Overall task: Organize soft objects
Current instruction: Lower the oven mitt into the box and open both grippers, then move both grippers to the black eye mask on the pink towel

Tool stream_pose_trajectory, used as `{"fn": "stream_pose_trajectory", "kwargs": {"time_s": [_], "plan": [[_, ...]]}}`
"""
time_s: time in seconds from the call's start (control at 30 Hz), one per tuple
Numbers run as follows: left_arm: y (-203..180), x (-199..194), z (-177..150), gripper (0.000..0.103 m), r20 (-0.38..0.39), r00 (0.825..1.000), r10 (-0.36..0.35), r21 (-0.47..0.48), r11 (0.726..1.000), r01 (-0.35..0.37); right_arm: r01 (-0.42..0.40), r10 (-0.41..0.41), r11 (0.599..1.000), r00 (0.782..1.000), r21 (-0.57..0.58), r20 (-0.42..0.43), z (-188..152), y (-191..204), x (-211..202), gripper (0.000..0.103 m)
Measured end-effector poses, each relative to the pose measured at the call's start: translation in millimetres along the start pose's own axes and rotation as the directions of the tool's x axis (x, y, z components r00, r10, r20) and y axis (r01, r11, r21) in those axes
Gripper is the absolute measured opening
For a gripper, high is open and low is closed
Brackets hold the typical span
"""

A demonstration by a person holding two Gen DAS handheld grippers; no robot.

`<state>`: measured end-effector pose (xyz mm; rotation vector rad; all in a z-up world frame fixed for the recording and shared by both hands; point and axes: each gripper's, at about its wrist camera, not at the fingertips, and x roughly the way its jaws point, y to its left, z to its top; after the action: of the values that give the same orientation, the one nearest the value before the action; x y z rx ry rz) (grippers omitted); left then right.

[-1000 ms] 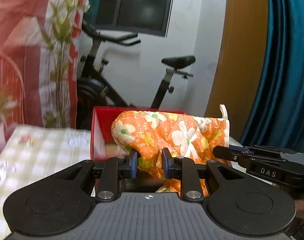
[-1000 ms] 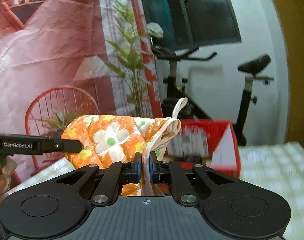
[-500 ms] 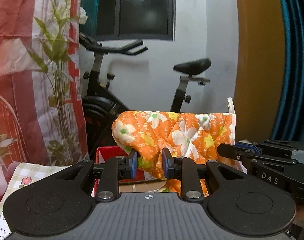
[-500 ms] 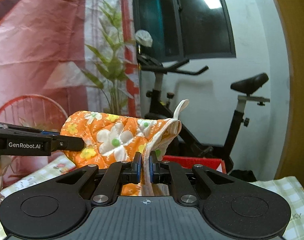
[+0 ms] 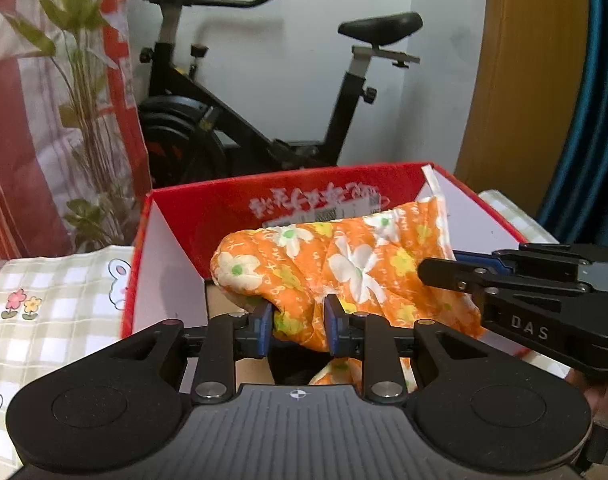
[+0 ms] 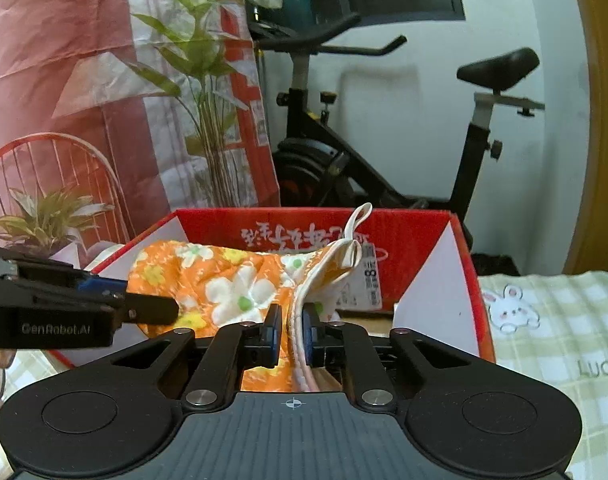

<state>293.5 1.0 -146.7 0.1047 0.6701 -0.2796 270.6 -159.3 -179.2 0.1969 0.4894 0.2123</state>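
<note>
Over red box (image 5: pixel 208 208), orange floral mitt (image 5: pixel 344 264) stretched for dropping in: left gripper (image 5: pixel 298 322) fingers pinching closed end, right gripper (image 6: pixel 292 334) fingers opening around cuff edge.

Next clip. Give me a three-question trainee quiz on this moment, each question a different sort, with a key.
1. True or false: the orange floral oven mitt is held by both the left tool and the right tool.
2. What stands behind the red box? A. an exercise bike B. a ladder C. a fridge
3. Fill in: the mitt's white hanging loop is at the end held by the ____ tool.

Key: 1 true, though the right tool's jaws are opening around the mitt's white trim; 2 A, the exercise bike; 3 right.
</note>
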Motion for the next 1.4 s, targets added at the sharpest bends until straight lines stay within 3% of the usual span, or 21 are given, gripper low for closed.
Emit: {"fn": "stream_pose_trajectory", "kwargs": {"time_s": [0.1, 0.17, 0.23, 0.37, 0.43, 0.67, 0.8, 1.03, 1.23, 1.4], "plan": [[-0.8, 0.7, -3.3, 0.030, -0.010, 1.000, -0.005, 0.017, 1.000, 0.005, 0.009, -0.009, 1.000, 1.000, 0.007, -0.009, -3.5, 1.1, 2.1, 0.020], [0.3, -0.3, -4.4, 0.038, -0.006, 1.000, -0.008, 0.020, 1.000, 0.008, 0.025, -0.025, 1.000, 1.000, 0.008, -0.008, -4.3, 1.1, 0.3, 0.029], [0.1, -3.2, -4.9, 0.057, 0.000, 1.000, -0.011, 0.022, 1.000, 0.011, 0.045, -0.045, 0.999, 0.999, 0.005, 0.001, -2.8, 1.2, -3.6, 0.033], [-4.9, -14.2, -4.6, 0.076, 0.029, 1.000, 0.001, 0.039, 0.999, -0.002, 0.086, -0.085, 0.996, 0.995, -0.019, 0.049, -3.9, 4.5, -20.0, 0.061], [-5.9, -21.8, -5.8, 0.088, 0.043, 0.999, 0.019, 0.044, 0.999, -0.021, 0.104, -0.101, 0.994, 0.992, -0.032, 0.076, -4.8, 7.3, -29.9, 0.070], [-0.8, -55.5, -19.5, 0.095, 0.074, 0.997, 0.022, -0.015, 1.000, -0.021, 0.123, -0.124, 0.992, 0.978, 0.014, 0.166, -18.4, 13.5, -72.2, 0.103], [4.9, -75.0, -35.2, 0.096, 0.098, 0.995, -0.004, -0.083, 0.996, 0.012, 0.150, -0.154, 0.988, 0.966, 0.039, 0.209, -35.8, 23.9, -94.4, 0.103], [8.4, -94.5, -77.9, 0.096, 0.102, 0.995, 0.018, -0.168, 0.986, -0.001, 0.051, -0.057, 0.998, 0.977, 0.037, 0.207, -81.0, 42.7, -113.6, 0.103], [11.4, -94.8, -109.3, 0.102, 0.060, 0.998, 0.034, -0.247, 0.969, -0.018, 0.038, -0.038, 0.999, 0.993, -0.002, 0.109, -113.8, 56.1, -108.0, 0.103], [9.1, -84.9, -126.5, 0.103, 0.009, 0.998, 0.069, -0.258, 0.964, -0.064, 0.054, -0.053, 0.998, 0.994, -0.011, 0.095, -128.0, 56.2, -103.7, 0.103]]}}
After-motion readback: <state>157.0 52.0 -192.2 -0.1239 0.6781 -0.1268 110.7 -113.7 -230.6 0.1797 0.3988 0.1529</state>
